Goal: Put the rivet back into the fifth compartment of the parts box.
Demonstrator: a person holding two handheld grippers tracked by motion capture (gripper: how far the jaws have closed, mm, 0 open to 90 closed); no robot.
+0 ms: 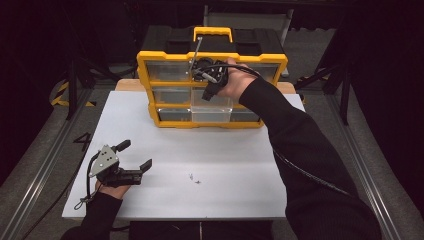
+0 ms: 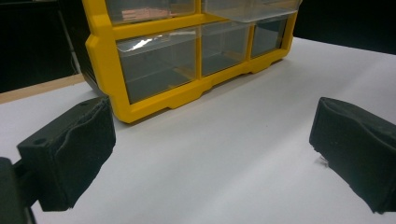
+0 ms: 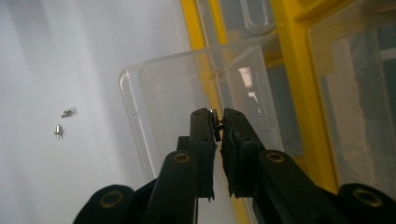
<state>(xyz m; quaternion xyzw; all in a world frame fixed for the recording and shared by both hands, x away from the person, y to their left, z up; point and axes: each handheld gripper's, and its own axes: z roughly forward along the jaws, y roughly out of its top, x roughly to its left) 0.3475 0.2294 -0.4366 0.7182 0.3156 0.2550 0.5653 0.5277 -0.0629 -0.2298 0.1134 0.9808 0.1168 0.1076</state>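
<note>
**Small screw carried over the pulled-out drawer**

A tiny screw point(image 3: 214, 122) is pinched between the clenched fingers point(image 3: 203, 140) of the right gripper point(image 1: 212, 84), and it is held just above the clear drawer point(image 3: 187, 93) pulled out of the yellow organizer point(image 1: 212, 90). Two more screws point(image 3: 63, 122) are seen lying loose on the white tabletop point(image 1: 225, 165), well apart from the organizer. The left gripper point(image 1: 134, 155) is rested low near the tabletop's front left, its fingers point(image 2: 70, 154) spread wide with nothing between them.
</note>
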